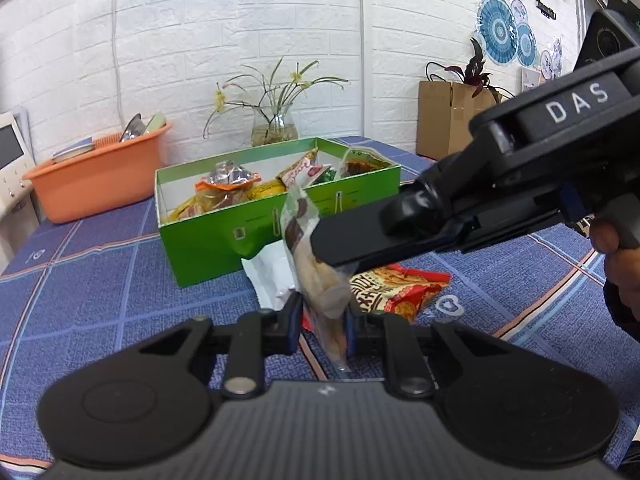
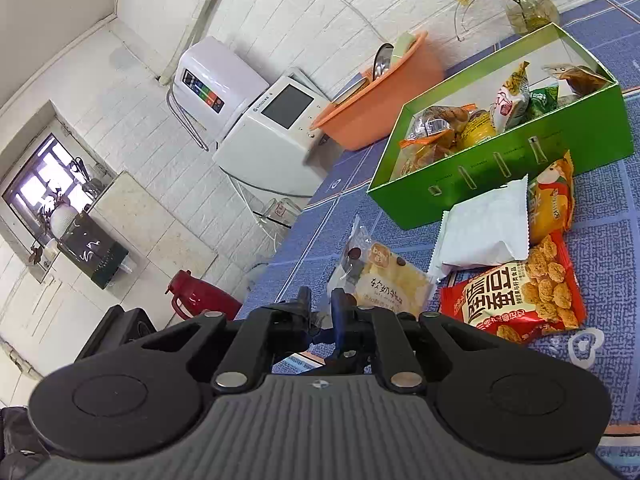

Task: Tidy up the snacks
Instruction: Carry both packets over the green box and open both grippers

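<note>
Between left fingers (image 1: pixel 322 322), upright snack packet (image 1: pixel 320 280)

Table with a blue checked cloth (image 2: pixel 600 248)

On it stand a green box (image 2: pixel 580 136) of snacks, an orange tub (image 1: pixel 96 176) and a glass vase (image 1: pixel 275 130). Just beside the box lie a white packet (image 2: pixel 484 228), a yellow packet (image 2: pixel 550 204) and a red packet (image 2: pixel 516 296).

Four snack packets (image 2: pixel 484 232) are being counted outside one green box (image 2: pixel 520 168) on the surface (image 2: pixel 600 248): one clear, one white, one yellow, one red. One orange basin (image 2: pixel 384 96) and one vase (image 2: pixel 530 8) are being seen behind.
</note>
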The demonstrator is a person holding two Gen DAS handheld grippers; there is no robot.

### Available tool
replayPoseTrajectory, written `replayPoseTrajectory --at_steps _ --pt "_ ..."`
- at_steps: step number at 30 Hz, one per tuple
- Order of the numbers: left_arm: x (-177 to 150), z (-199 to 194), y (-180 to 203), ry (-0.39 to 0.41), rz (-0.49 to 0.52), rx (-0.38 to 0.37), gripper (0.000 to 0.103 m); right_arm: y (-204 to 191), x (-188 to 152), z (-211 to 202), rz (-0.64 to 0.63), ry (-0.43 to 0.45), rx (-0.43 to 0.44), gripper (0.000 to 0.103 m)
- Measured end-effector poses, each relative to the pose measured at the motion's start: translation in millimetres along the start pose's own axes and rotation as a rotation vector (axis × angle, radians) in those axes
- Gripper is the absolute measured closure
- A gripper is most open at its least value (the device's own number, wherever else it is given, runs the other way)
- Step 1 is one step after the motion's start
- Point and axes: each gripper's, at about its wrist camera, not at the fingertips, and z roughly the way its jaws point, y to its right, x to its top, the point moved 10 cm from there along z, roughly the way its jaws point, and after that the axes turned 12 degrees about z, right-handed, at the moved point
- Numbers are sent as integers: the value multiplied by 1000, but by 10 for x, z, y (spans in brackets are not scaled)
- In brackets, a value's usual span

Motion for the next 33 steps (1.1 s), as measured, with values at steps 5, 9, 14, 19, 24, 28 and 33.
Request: replayPoseTrajectory --at_steps 5,9,14,19,24,28,33 --pt "19 -29 -35 9 -5 19 87 29 15 15 7 -1 -9 84" --pt "-18 16 -1 -5 1 6 88 37 14 -11 -12 13 -33 71" --pt "-83 46 -11 -24 -6 4 92 128 198 -143 -12 148 -98 0" --pt "-131 97 19 -47 13 -2 92 353 178 151 31 11 -234 0" --pt "-189 159 156 -61 137 44 91 595 124 425 148 -96 -204 6" --pt "-238 198 170 -59 158 62 89 642 92 426 107 -102 -206 45" --pt "-131 75 157 -15 174 77 88 398 77 283 -1 -29 -192 46"
